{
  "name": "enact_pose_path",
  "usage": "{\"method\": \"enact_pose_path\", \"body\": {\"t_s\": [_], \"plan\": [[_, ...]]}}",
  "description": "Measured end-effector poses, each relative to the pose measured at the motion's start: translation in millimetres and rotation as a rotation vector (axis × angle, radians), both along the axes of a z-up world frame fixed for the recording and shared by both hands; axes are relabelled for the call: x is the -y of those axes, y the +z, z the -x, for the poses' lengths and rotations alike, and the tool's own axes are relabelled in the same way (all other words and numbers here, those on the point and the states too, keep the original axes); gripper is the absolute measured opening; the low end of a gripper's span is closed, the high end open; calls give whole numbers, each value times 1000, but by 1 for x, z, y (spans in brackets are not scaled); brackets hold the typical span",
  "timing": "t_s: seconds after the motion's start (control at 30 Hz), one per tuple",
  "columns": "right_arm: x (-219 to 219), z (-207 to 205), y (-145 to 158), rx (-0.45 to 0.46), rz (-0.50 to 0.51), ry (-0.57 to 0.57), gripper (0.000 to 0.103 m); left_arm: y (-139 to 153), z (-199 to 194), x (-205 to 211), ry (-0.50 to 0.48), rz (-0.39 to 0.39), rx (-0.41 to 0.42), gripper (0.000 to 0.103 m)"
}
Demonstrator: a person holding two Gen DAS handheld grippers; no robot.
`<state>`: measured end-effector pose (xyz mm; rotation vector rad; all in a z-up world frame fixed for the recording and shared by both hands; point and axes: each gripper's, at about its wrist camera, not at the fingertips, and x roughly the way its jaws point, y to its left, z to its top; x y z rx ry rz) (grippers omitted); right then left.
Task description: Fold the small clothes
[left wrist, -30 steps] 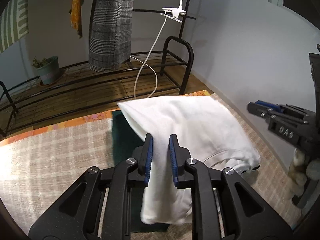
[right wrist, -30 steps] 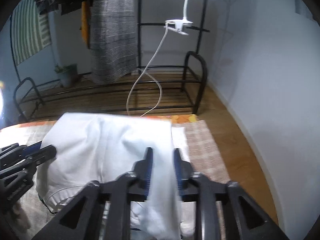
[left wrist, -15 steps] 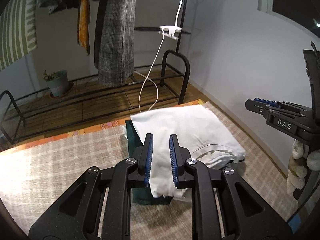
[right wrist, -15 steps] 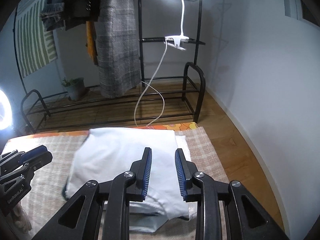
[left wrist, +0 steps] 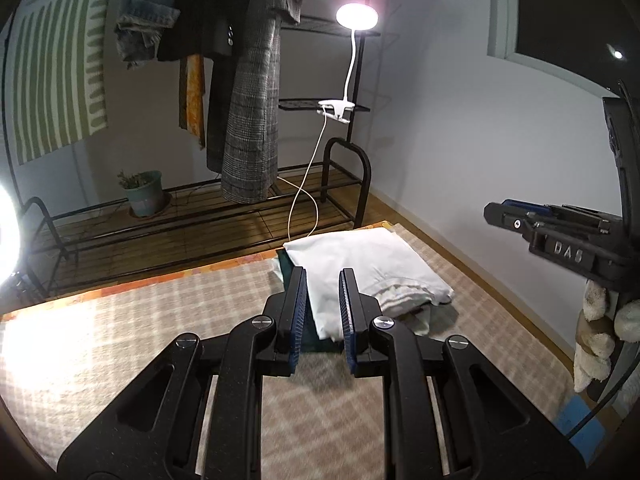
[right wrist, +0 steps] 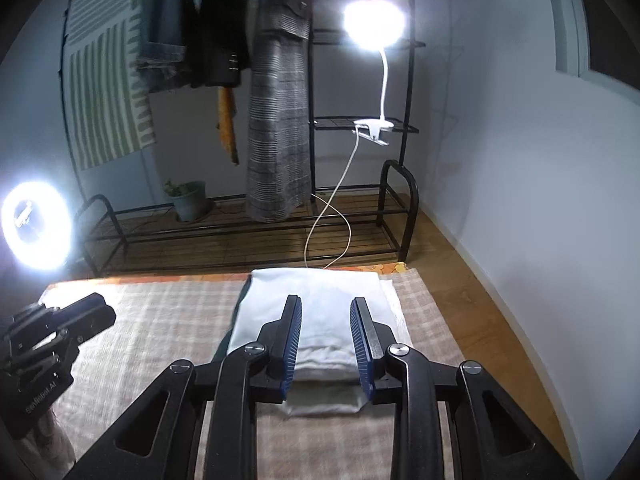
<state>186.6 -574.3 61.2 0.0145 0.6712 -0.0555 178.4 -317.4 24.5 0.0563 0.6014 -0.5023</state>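
Observation:
A folded white garment (left wrist: 368,268) lies on top of a dark green folded garment (left wrist: 287,270) at the far right part of the checked cloth (left wrist: 132,336). It also shows in the right wrist view (right wrist: 316,304), stacked on other white folded cloth (right wrist: 324,402). My left gripper (left wrist: 323,280) is open and empty, raised above and short of the pile. My right gripper (right wrist: 326,308) is open and empty, raised above the pile's near edge. The right gripper also shows at the right of the left wrist view (left wrist: 560,228), and the left gripper at the left of the right wrist view (right wrist: 60,328).
A black shoe rack (left wrist: 180,216) stands past the far edge, with a potted plant (left wrist: 142,192), hanging clothes (left wrist: 248,120) and a clip lamp (left wrist: 356,16) with its white cable. A ring light (right wrist: 36,224) glows at the left. A white wall (left wrist: 460,140) runs along the right.
Both grippers let go of the white garment and drew back and up. The garment now lies flat on the pile.

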Motion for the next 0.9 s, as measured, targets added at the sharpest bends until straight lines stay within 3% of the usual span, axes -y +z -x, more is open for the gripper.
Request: {"method": "enact_pose_path", "body": {"t_s": [0.07,0.1,0.13,0.3,0.43,0.53,0.6,0.73,0.9], "plan": [[-16,18,4,3,30,3,29,6,16,-13,2,3,15,26],[-24,26,5,4,30,5,30,9,23,-20,2,7,23,42],[-30,34,7,4,24,3,32,11,33,-28,6,10,37,52],[-55,67,7,13,5,-25,34,18,68,-56,-4,-2,58,54],[-69,89,6,46,-27,-39,56,15,92,-73,-14,-17,88,65],[-80,104,2,63,-20,-56,62,11,109,-83,-21,-31,108,74],[-86,110,-1,71,-8,-66,71,6,116,-88,-26,-28,105,80],[-95,121,-8,102,-2,-91,89,-5,124,-92,-40,-39,87,83],[-103,125,-18,126,-4,-103,102,-18,131,-91,-38,-58,99,95]]}}
